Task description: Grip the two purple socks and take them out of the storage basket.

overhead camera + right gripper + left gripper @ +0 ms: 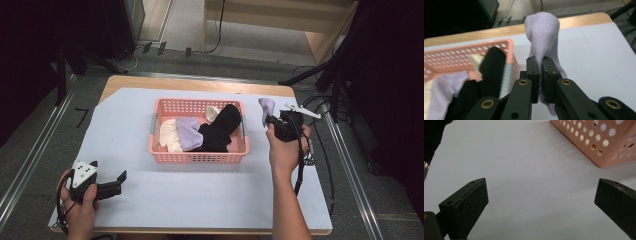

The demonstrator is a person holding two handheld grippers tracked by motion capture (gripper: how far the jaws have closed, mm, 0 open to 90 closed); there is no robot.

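From the high view, the right tongs (271,119) pinch a small lilac cloth sock (266,108) held up in the air just off the three o'clock end of the pink perforated plastic basket (197,156). The basket sits mid-desk on the pale grey desk (200,195) and holds a black sock (220,131), a cream cloth (169,135) and a second lilac piece (189,134). The left tongs (120,181) rest at seven o'clock, apart from the basket.

The left gripper view adds what the overhead leaves unclear: the left tongs (541,202) stand wide with only bare desk between them, the basket corner at one o'clock.

The right gripper view shows the grip itself: the right tongs (541,75) are nearly closed on a fold of the lilac sock (543,32), which rises above and hangs below them.
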